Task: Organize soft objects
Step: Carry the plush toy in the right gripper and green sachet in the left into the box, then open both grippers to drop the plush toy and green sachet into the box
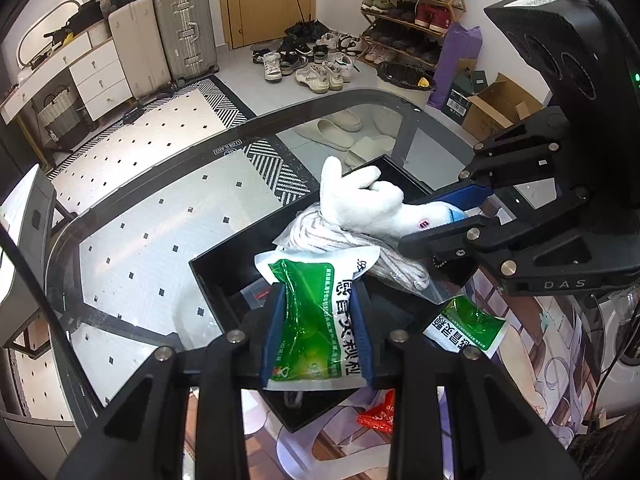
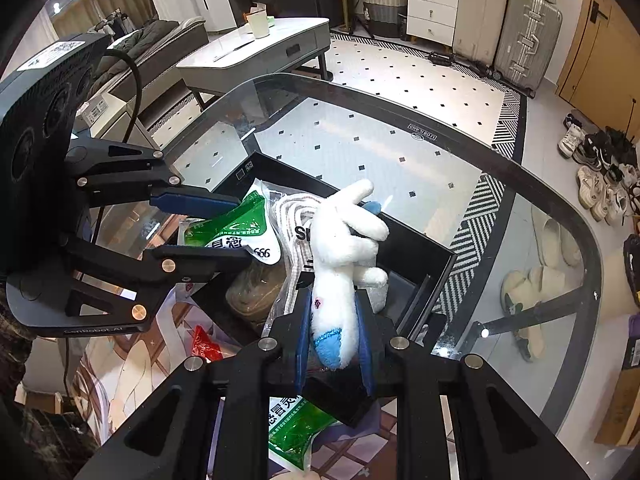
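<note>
**Left wrist view: two soft items held over a black bin**

A glass table [image 1: 132, 240] carries a black bin [image 1: 224, 268], the likely collecting place, already holding a bagged striped cloth [image 1: 320, 228]. The right gripper [image 2: 334, 344] pinches a white plush toy [image 2: 340, 264] by its blue end, so the body hangs clear above the bin. The left gripper [image 1: 320, 332] is clamped on a green sachet [image 1: 312, 320] at mid-length, keeping the limp packet flat. A second green sachet [image 1: 464, 328] lies just beside the bin, and a red packet [image 1: 378, 418] lies near its front corner, not yet sorted.
</note>
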### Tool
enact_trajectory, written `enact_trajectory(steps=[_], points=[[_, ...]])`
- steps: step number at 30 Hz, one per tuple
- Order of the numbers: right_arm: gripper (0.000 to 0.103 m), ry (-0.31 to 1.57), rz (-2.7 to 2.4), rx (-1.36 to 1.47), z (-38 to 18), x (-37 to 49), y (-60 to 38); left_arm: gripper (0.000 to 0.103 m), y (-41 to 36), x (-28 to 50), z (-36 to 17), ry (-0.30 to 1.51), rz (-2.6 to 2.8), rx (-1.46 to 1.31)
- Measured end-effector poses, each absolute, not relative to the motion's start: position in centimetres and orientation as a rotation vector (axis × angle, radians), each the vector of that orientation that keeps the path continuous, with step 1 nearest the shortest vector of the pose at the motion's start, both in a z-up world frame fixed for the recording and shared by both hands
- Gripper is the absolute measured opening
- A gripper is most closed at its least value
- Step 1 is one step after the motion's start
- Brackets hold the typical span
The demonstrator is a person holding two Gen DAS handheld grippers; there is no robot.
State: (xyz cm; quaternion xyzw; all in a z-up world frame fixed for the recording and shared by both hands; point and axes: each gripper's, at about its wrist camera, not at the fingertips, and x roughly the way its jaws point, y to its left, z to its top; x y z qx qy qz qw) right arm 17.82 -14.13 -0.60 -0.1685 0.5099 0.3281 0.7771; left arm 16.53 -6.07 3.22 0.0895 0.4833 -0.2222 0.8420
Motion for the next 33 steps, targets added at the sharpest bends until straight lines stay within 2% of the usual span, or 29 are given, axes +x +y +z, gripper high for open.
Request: enact_trajectory(steps=[22,33], points=[[0.02,1.172,0.699,-0.438,-3.1,18.5,-12.7,0.03,-6.0,17.1,2.1,1.086,-0.462,0.173],[0.02,1.158,0.689,-0.441,-2.3,17.8,-13.3,0.036,-5.5,16.8,2.9,1.087,-0.456,0.153]])
